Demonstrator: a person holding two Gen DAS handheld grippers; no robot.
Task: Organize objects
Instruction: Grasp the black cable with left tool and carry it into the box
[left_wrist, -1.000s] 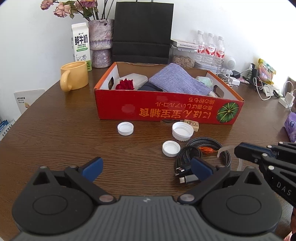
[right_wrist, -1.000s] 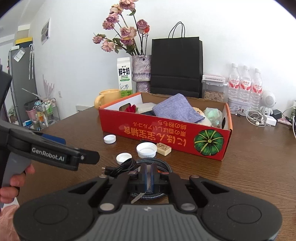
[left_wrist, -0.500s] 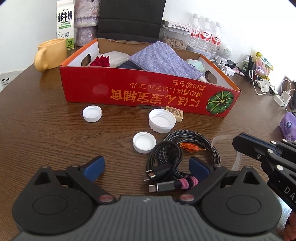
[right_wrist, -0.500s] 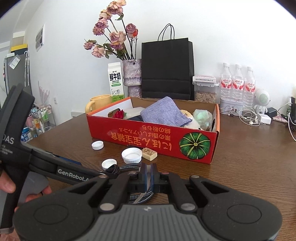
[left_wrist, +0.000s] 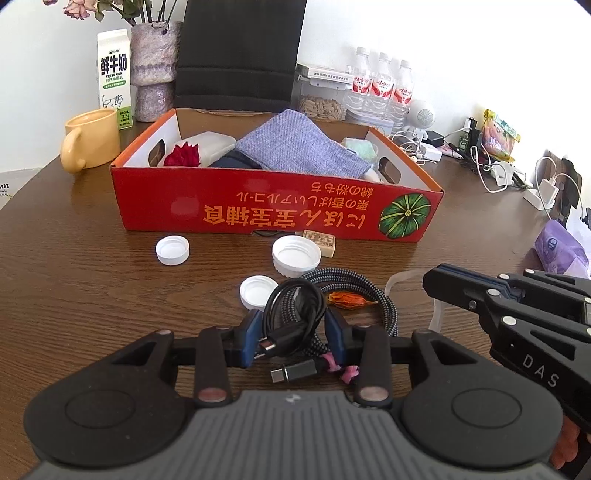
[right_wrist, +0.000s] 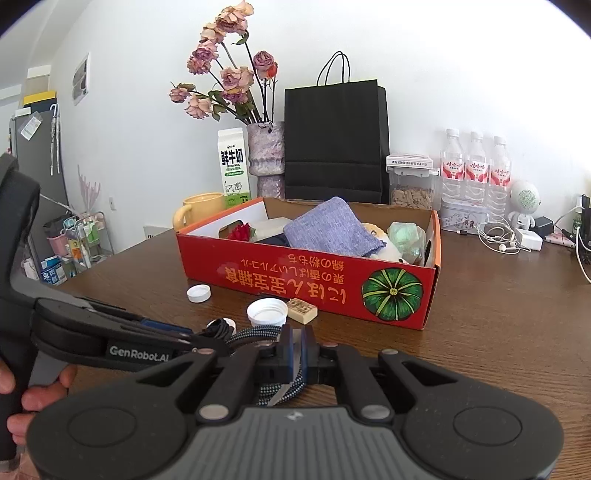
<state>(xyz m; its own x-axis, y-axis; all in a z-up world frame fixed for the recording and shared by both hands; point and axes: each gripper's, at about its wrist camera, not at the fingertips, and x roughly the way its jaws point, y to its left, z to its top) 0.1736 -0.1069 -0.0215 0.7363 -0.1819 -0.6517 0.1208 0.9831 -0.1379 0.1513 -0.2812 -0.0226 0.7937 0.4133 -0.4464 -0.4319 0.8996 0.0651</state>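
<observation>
Your left gripper (left_wrist: 293, 334): blue pads either side of the coiled black USB cable (left_wrist: 291, 314), closed on it, on the brown wooden table (left_wrist: 92, 295), next to the braided grey cable coil (left_wrist: 354, 284); your right gripper (right_wrist: 297, 350): pads pressed together, pinching a thin clear strip (right_wrist: 281, 394); strip's far end hidden; red cardboard box (left_wrist: 273, 214) beyond, contents partly obscured.

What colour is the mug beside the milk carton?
Yellow; the mug by the milk carton shows best in the left wrist view.
</observation>
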